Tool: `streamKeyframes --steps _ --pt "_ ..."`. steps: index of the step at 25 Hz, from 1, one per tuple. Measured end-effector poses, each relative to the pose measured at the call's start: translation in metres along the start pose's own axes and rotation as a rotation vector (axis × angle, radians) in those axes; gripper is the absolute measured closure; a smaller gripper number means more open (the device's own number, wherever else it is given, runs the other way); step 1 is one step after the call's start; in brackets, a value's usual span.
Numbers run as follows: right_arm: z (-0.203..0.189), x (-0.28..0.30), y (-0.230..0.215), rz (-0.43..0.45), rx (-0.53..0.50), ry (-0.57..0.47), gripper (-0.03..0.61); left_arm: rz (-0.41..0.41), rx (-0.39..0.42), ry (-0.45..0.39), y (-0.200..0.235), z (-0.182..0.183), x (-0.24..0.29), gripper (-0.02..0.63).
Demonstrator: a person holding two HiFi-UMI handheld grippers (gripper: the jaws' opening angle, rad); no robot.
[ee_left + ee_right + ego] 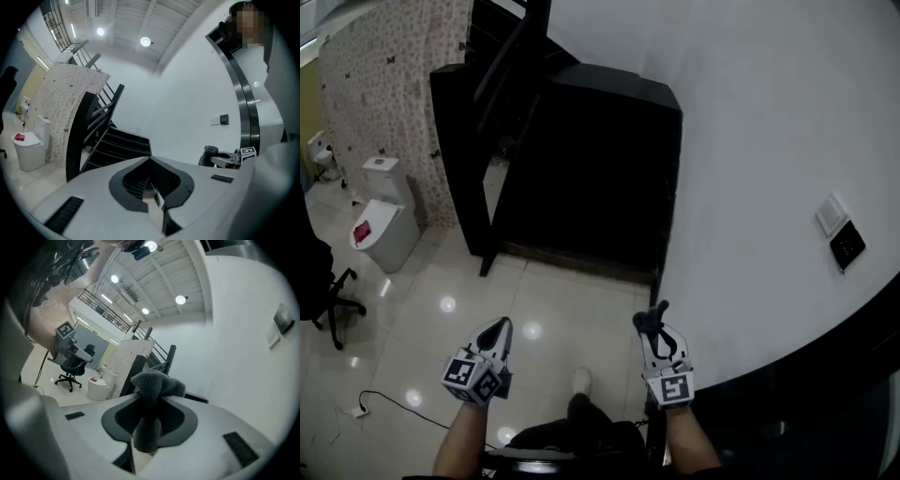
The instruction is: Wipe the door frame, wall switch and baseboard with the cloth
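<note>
The right tongs (653, 323) clamp a dark grey cloth (152, 385); the left tongs (497, 330) are closed, empty, beside a white wall (750, 112) bearing a wall switch (832, 215).

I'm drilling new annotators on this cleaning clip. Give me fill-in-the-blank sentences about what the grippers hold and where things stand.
1. The right gripper is shut on a gray ____.
2. The left gripper, jaws together, holds ____.
3. In the head view, the wall switch lies to the ____ of both grippers.
4. The toilet is ____ in colour.
Missing words: cloth; nothing; right; white.
</note>
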State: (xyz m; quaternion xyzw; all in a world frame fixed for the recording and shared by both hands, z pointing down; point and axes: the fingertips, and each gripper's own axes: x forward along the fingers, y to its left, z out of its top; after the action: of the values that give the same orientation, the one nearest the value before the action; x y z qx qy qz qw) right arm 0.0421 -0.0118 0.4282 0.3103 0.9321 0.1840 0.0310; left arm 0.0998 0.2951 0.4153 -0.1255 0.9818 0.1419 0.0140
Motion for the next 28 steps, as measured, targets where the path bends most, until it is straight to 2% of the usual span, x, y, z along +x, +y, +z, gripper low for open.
streamKeyframes --steps 3,7,13,16,22,26,28 --pt "-0.005 0.049 -0.010 0.033 0.000 -0.024 0.495 0.024 0.016 0.004 0.020 0.001 0.027 0.612" --pt "-0.019 0.114 -0.044 0.045 0.011 -0.052 0.495 0.025 0.030 -0.010 0.038 0.008 0.090 0.612" --pt "-0.035 0.183 -0.134 -0.055 0.034 -0.048 0.495 -0.064 0.078 -0.028 0.038 0.038 0.227 0.612" --pt "-0.042 0.194 -0.188 -0.138 0.006 -0.035 0.495 -0.173 0.094 -0.061 0.019 0.045 0.302 0.612" --pt "-0.044 0.156 -0.274 -0.366 -0.053 0.027 0.495 -0.457 0.065 -0.033 -0.060 0.025 0.430 0.612" --pt "-0.049 0.121 -0.309 -0.538 -0.073 0.095 0.495 -0.659 0.031 0.012 -0.122 0.006 0.488 0.612" --pt "-0.051 0.096 -0.323 -0.644 -0.082 0.137 0.495 -0.786 0.010 0.036 -0.158 -0.009 0.512 0.612"
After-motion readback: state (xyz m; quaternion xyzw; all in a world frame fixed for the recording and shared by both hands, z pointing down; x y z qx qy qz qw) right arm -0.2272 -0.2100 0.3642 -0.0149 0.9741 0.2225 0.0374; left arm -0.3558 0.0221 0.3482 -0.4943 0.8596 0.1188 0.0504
